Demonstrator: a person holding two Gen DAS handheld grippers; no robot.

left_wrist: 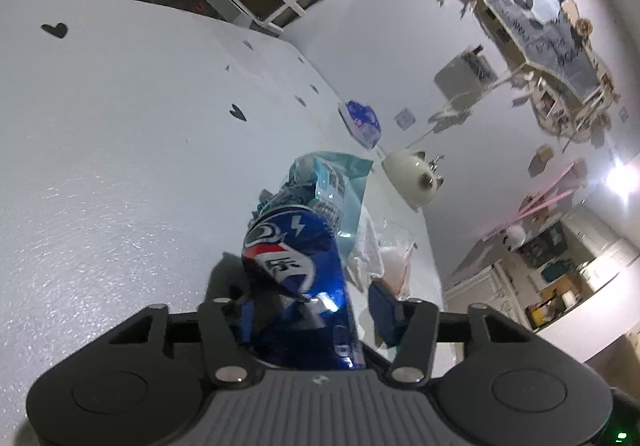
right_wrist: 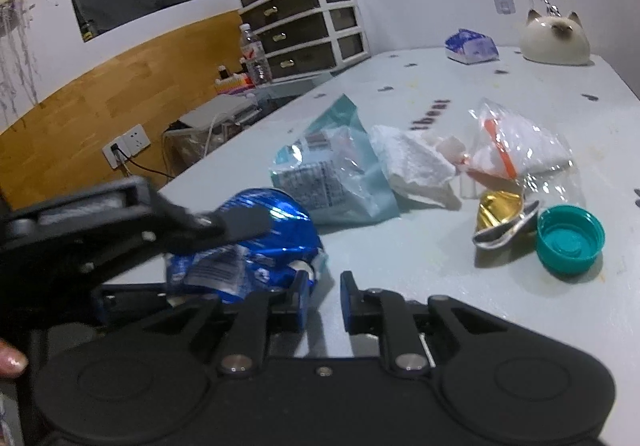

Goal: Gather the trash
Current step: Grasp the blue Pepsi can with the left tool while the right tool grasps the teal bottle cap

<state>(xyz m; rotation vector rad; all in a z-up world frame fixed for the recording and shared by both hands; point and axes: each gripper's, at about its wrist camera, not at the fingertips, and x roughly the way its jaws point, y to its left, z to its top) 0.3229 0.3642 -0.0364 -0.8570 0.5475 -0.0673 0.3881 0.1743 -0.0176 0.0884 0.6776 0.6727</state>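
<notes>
- Fingertip (right_wrist: 12, 362) with a glittery nail shows at the far left edge of the right wrist view, beside the dark body of a gripper.
- The left gripper (left_wrist: 314, 306) straddles a crumpled blue foil packet (left_wrist: 296, 258). One pad is against the foil and the other stands just clear of it, so the jaws are not yet clamped.
- That packet lies on the white table (right_wrist: 440, 286) at its near left, partly under the left gripper's upper finger.
- The right gripper (right_wrist: 325, 294) sits low over the table just right of the packet. Its blue pads are drawn nearly together, with only bare tabletop in the narrow gap, and its left pad is at the packet's edge. It grasps nothing.
- Behind the packet lies a teal pouch (right_wrist: 340, 182), flattened and wrinkled.
- A crumpled white paper towel (right_wrist: 412, 162) touches the pouch's right side.
- A clear plastic bag (right_wrist: 516, 146) with white contents and an orange strip lies beside the towel.
- In front of the bag sit a crushed gold foil cup (right_wrist: 500, 214) and, just right of it, an upturned teal bottle cap (right_wrist: 570, 238).
- Far back on the table are a blue-and-white tissue pack (right_wrist: 472, 44) and a cat-shaped ceramic figure (right_wrist: 556, 38).
</notes>
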